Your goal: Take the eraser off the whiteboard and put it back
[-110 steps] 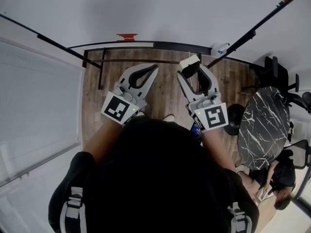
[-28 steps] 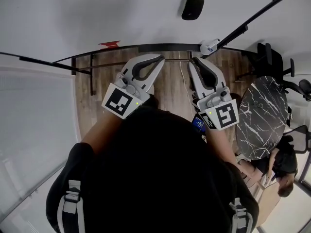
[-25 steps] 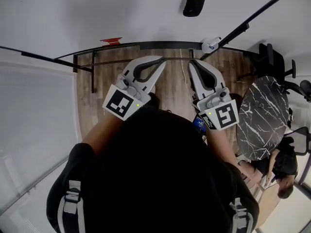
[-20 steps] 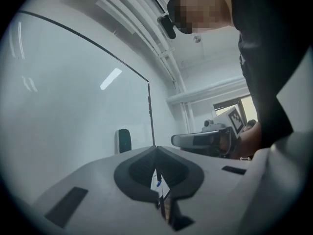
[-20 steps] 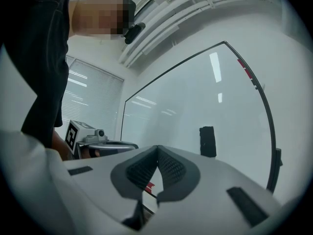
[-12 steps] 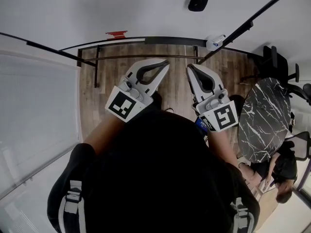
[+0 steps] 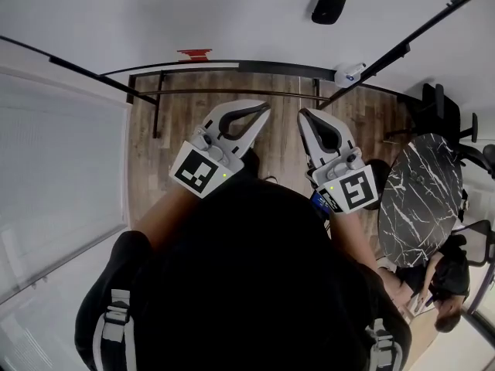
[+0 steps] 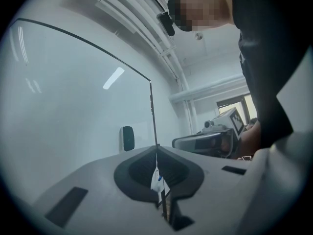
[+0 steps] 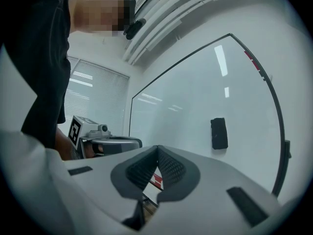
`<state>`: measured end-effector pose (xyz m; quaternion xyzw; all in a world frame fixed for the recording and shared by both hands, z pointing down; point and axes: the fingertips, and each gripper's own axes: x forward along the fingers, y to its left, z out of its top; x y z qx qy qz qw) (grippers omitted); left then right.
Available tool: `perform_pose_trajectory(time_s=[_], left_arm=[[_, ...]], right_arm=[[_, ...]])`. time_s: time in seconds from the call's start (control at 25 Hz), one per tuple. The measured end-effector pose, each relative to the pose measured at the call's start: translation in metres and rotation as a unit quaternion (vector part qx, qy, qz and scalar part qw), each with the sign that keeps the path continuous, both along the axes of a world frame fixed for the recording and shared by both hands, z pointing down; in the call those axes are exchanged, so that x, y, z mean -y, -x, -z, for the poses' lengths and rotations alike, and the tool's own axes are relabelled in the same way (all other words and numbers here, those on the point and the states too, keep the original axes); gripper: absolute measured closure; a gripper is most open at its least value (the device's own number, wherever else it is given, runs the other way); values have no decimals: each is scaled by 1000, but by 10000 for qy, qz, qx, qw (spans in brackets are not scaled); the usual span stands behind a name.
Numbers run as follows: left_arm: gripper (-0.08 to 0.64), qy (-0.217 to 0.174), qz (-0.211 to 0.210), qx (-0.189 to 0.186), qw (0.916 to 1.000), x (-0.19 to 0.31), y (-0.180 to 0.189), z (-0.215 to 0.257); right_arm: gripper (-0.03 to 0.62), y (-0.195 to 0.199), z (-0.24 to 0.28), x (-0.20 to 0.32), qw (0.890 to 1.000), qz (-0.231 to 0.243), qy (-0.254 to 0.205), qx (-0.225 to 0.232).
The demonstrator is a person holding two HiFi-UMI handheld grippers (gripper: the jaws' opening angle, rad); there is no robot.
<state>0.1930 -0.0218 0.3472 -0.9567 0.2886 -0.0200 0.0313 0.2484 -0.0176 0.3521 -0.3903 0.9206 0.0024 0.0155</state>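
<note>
**A:** Where does the eraser (image 7: 329,5) sit at this moment?

**B:** On the whiteboard (image 7: 193,14), flat against its face, far and to the right. It lies beyond the right tool (image 7: 303,114) and well apart from both tools. Nothing touches it.

**A:** And the tools themselves?

**B:** Both are closed on nothing. In the left gripper view the left tool (image 8: 156,148) has its pads meeting at the tips, with only the board and the room showing through the gap behind them. The right tool shows the same in its own view: tips together, no object between. In the head view both are held near the person's body, above the wooden floor (image 7: 278,137), pointing toward the board.

**A:** So how far along is the job?

**B:** The eraser is in its place on the board and neither tool holds it. These pictures fit a finished task, with the eraser put back. They fit equally well a task that hasn't started. I can't settle which from them alone. If it hasn't started, everything remains: reach, grip, lift off, set back.

**A:** Which way does the eraser point?

**B:** In the right gripper view it stands upright, its long axis running up and down the board and its short side across. Its broad back faces out into the room. From the head view it looks short only because it is seen from above.
</note>
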Motion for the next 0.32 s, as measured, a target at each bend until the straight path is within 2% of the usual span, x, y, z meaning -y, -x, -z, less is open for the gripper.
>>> perform_pose_trajectory(time_s=[0.32], left_arm=[[555, -5, -5, 39, 10000, 2, 3, 1]], right_arm=[[590, 3, -2, 0, 10000, 51, 42, -37]])
